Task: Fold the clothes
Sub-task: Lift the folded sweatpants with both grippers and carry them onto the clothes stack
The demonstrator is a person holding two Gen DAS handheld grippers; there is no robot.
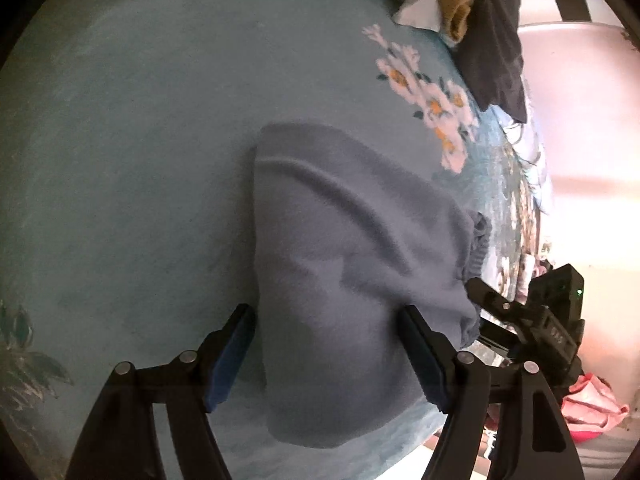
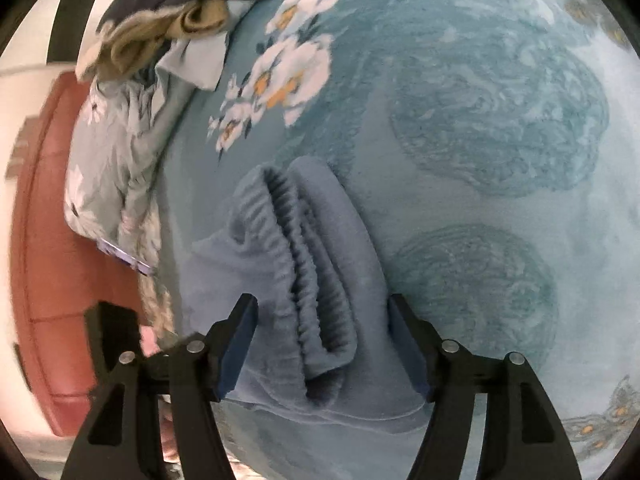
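A blue-grey fleece garment (image 1: 352, 240) lies folded on a teal bedspread (image 1: 120, 160) printed with white flowers. My left gripper (image 1: 326, 356) is open, its blue pads (image 1: 230, 360) standing either side of the garment's near edge without pressing it. In the right wrist view the garment's ribbed elastic waistband (image 2: 304, 264) runs bunched between the fingers of my right gripper (image 2: 324, 348), which is open with a gap at each pad. The right gripper's black housing (image 1: 552, 320) shows at the garment's right end in the left wrist view.
A heap of clothes sits at the far bed edge: a dark navy piece (image 1: 496, 40), a tan knit (image 2: 160, 36) and a floral cloth (image 2: 112, 168). Beyond the edge lie a red-brown floor (image 2: 52, 240) and a pink cloth (image 1: 592, 404).
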